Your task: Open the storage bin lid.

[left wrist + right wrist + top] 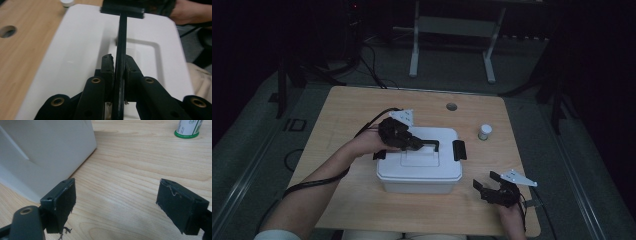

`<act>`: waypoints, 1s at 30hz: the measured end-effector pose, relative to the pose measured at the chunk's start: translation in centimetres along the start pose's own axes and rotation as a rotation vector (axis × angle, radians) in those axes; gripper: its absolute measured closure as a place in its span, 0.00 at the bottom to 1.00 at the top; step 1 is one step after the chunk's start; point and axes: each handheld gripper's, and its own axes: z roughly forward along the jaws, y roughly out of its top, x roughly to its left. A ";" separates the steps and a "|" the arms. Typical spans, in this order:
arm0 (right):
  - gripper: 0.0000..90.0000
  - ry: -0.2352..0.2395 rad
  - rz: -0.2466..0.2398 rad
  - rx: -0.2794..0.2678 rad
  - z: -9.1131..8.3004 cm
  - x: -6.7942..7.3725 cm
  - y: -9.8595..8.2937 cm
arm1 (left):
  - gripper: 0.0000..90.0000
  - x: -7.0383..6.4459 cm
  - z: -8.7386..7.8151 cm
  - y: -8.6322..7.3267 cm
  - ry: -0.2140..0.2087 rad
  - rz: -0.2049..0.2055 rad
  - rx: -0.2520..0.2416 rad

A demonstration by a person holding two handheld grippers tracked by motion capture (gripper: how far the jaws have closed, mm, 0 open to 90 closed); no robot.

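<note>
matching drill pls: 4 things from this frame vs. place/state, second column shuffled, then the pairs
Things:
1. left tool
2. right tool
3. small bottle
4. white box

Place/state:
A. stands on the table, right of the box
B. open, over bare wood
C. mid-table, lid on
D. shut on the black handle

Pairs: 1-D, 2-B, 3-A, 4-C

High view looks down; gripper views sit close (all share the white box (419,167)).
</note>
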 end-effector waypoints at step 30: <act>0.17 0.004 0.009 -0.007 -0.1 -0.1 0.0 | 0.93 -0.6 -4.3 1.1 0.082 0.024 -0.083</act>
